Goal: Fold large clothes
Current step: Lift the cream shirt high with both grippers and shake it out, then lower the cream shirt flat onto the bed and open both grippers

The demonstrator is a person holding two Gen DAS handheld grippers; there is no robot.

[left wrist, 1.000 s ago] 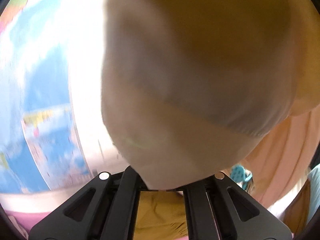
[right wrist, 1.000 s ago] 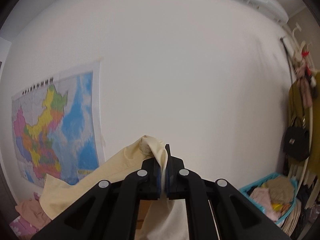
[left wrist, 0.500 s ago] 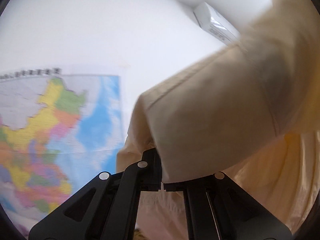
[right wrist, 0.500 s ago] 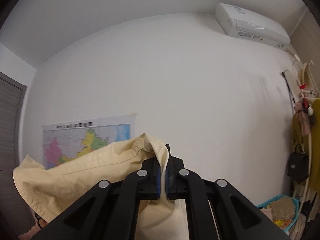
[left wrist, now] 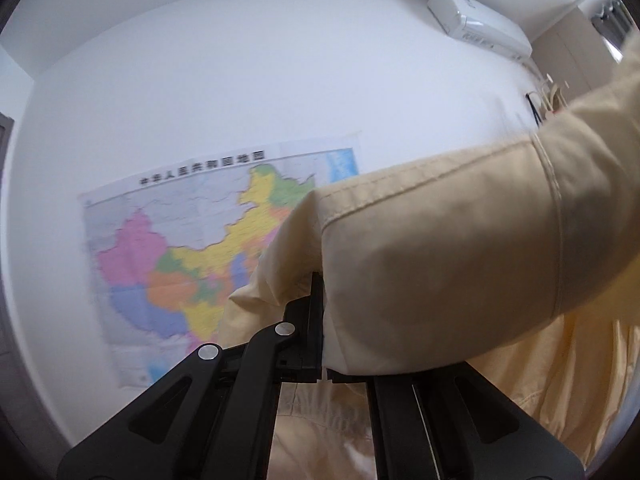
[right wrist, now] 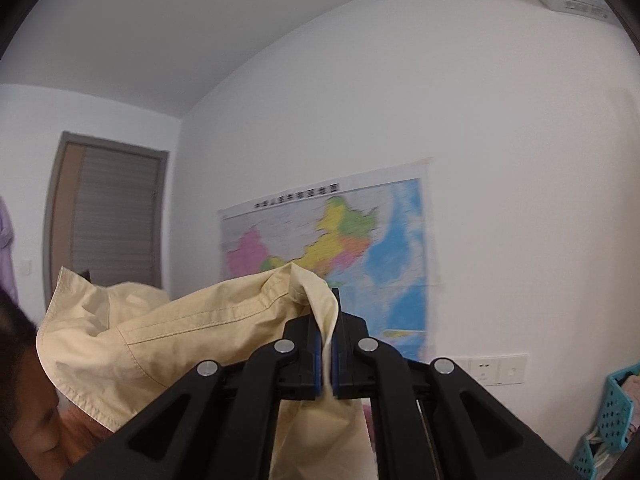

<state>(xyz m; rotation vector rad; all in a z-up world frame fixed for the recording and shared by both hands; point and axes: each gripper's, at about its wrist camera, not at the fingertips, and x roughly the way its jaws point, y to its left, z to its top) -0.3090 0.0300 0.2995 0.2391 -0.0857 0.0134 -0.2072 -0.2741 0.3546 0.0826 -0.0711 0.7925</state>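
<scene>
A pale yellow garment point(left wrist: 440, 248) hangs in the air between both grippers. In the left wrist view my left gripper point(left wrist: 322, 292) is shut on an edge of it, and the cloth drapes over the right finger and away to the right. In the right wrist view my right gripper point(right wrist: 330, 320) is shut on another edge of the pale yellow garment point(right wrist: 180, 332), which stretches off to the left with a stitched seam showing. Both grippers point level toward the wall.
A coloured wall map point(left wrist: 192, 248) point(right wrist: 348, 240) hangs on the white wall ahead. An air conditioner point(left wrist: 476, 20) sits high on the right. A grey door point(right wrist: 108, 220) stands at the left, a blue basket point(right wrist: 612, 412) low right. A person's head point(right wrist: 16, 360) shows at the left edge.
Both grippers swung across the room with the garment. In the left view the cloth that covered the lens has slid right, baring the map. The right view now shows the door and map.
</scene>
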